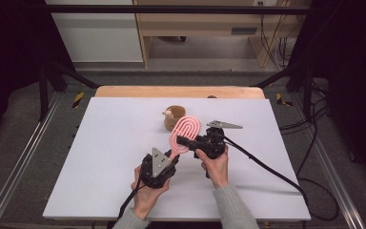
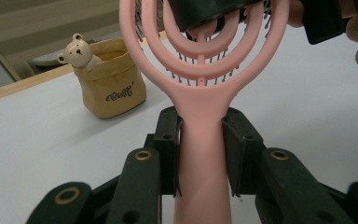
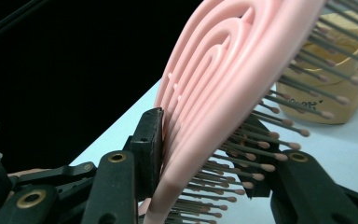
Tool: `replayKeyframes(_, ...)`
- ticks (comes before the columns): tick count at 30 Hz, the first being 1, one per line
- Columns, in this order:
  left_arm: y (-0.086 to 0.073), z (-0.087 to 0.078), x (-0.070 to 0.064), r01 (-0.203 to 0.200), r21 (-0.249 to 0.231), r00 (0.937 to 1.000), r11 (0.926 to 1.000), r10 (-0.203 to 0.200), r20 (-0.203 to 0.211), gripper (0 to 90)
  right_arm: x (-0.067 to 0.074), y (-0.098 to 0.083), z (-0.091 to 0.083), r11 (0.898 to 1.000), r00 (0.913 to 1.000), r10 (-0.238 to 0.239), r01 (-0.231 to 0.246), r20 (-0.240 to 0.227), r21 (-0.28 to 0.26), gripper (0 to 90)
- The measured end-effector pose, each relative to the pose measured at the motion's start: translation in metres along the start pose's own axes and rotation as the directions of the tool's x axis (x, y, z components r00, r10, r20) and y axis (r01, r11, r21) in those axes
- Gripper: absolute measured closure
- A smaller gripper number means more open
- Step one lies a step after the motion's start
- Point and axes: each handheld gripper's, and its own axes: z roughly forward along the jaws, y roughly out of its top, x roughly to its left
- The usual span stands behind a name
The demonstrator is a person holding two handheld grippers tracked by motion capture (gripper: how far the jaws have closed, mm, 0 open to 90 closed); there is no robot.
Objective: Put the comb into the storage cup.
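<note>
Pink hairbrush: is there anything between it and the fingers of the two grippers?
Nothing visible. The left gripper clamps the hairbrush by its handle, and the right gripper is closed on the brush head, one pad on the back, the other against the bristles.

The pink hairbrush (image 1: 183, 135) is a plastic paddle brush with an oval, open head built of nested loops around a central rib, and a plain flat handle. Grey bristles with pink ball tips stand out from 1 face of the head. It is held up off the white desk (image 1: 100, 143), slanting from its handle at the lower left to its head at the upper right in the high view. The left tool (image 2: 200, 154) clamps the handle just below the head, and the right tool (image 3: 205, 154) pinches the head's rim across its loops and bristles.
</note>
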Motion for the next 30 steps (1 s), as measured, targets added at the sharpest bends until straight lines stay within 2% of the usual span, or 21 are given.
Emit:
replayKeyframes(11,-0.0019,0.0020,-0.0012,-0.005,-0.003,1.0000,1.0000,0.005,-0.005,68.8,0.0019,-0.0001,-0.0014,1.000,0.9994,0.021,-0.021,-0.028,0.007,61.7)
replayKeyframes(30,-0.0013,0.0039,-0.0016,-0.011,-0.014,0.9999,0.9998,0.011,0.000,65.7,0.0054,0.0007,-0.0053,1.000,0.9990,0.025,-0.025,-0.036,0.004,63.5)
